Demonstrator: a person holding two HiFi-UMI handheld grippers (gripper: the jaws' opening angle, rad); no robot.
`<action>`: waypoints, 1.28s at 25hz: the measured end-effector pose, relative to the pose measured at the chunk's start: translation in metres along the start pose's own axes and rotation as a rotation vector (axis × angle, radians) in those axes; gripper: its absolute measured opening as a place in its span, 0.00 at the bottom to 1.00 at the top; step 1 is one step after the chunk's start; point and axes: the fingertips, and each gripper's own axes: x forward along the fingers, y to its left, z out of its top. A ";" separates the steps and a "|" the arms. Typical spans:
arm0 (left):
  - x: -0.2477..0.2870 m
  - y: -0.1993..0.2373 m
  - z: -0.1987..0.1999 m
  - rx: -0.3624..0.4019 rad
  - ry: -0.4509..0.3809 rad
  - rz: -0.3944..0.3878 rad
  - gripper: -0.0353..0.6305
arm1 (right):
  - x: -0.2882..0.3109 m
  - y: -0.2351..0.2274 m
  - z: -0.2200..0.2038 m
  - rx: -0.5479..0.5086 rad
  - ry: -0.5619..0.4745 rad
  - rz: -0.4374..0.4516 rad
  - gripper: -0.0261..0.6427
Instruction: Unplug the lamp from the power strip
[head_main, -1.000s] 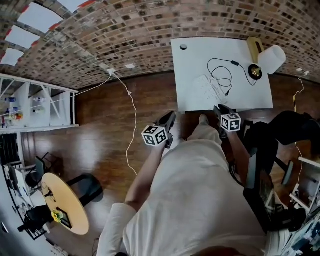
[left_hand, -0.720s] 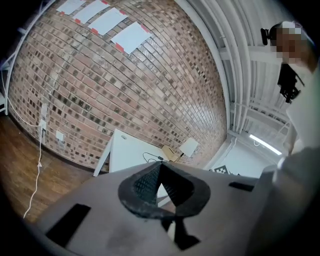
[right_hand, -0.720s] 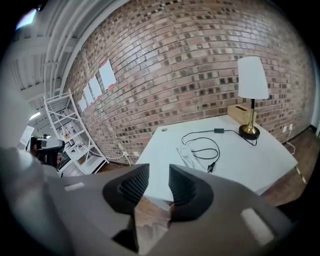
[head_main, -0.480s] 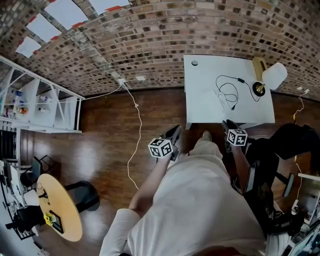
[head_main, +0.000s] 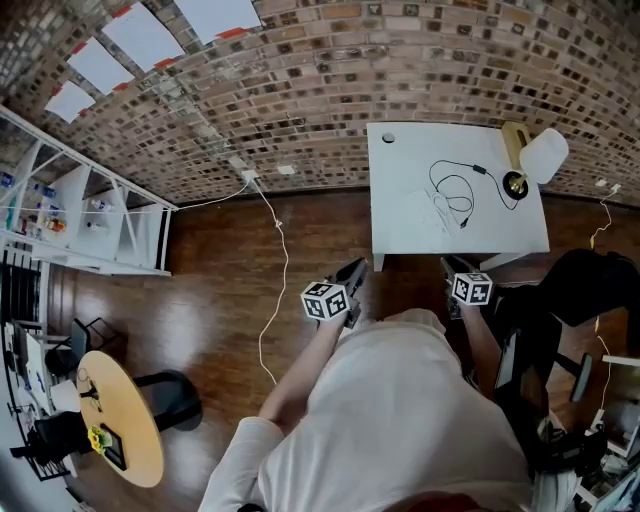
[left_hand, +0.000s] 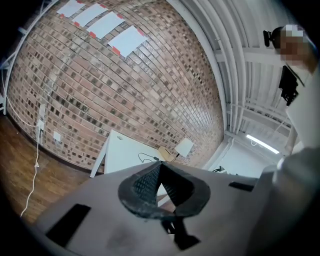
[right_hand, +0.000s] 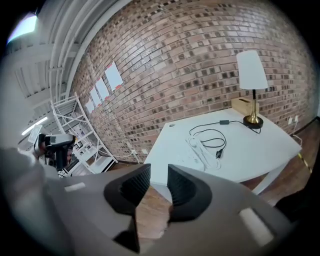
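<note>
A white table (head_main: 400, 175) stands against the brick wall. On it are a lamp (head_main: 540, 155) with a white shade and brass base, its black cord (head_main: 450, 185) in loops, and a white power strip (head_main: 425, 212). The right gripper view shows the lamp (right_hand: 251, 70), the cord (right_hand: 210, 134) and the power strip (right_hand: 200, 150) ahead. Both grippers hang over the floor, short of the table's near edge. My left gripper (head_main: 352, 272) is shut and empty, its tips meeting (left_hand: 159, 166). My right gripper (head_main: 447, 265) has a gap between its jaws (right_hand: 159, 172); they are closing on nothing.
A white cable (head_main: 275, 260) runs from a wall outlet across the wooden floor. A white shelf unit (head_main: 90, 215) stands at the left, a round yellow table (head_main: 125, 425) at the lower left, and a black chair (head_main: 560, 300) beside my right arm.
The table now sits lower in the head view and looks smaller. Both grippers have dropped slightly in the picture and stay in front of the torso.
</note>
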 end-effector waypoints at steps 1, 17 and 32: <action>0.001 -0.005 -0.003 0.001 0.008 0.000 0.06 | -0.006 -0.003 0.002 0.006 -0.015 -0.004 0.18; 0.069 -0.170 -0.119 0.024 0.161 -0.046 0.06 | -0.196 -0.122 -0.075 0.086 -0.058 -0.079 0.15; -0.011 -0.214 -0.224 -0.142 0.065 0.179 0.06 | -0.265 -0.164 -0.179 0.056 0.076 0.000 0.13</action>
